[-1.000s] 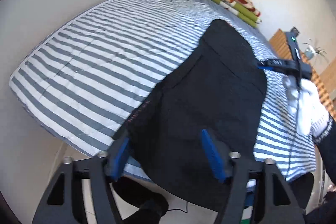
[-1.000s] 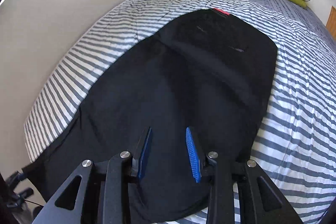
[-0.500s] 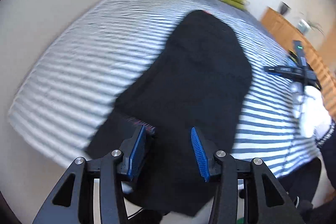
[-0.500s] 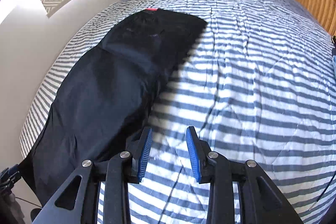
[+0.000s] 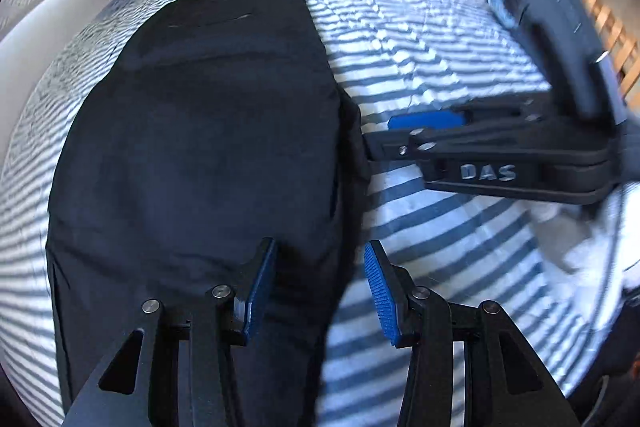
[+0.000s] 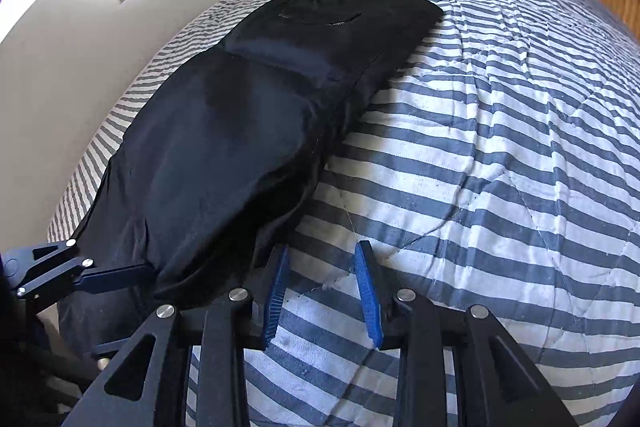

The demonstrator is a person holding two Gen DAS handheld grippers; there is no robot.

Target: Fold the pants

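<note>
Black pants [image 5: 200, 147] folded lengthwise on striped bed [image 6: 500, 147], long axis running away, edge beside half-open empty left hand-held gripper [image 5: 316, 291], right hand-held gripper [image 6: 320, 291] empty, narrower, just right of hem.

Bright daylight, fisheye-warped, left view motion-blurred.

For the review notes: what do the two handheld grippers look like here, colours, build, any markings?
Both match: black angular linkage frames with triangular cut-outs and silver round-headed pivot screws, each ending in two flat blue ribbed pads. The left gripper and the right gripper show this close up. Seen side-on in the left wrist view, the right gripper's body carries raised letters "DAS" and a dark box on top with a small green light.
</note>
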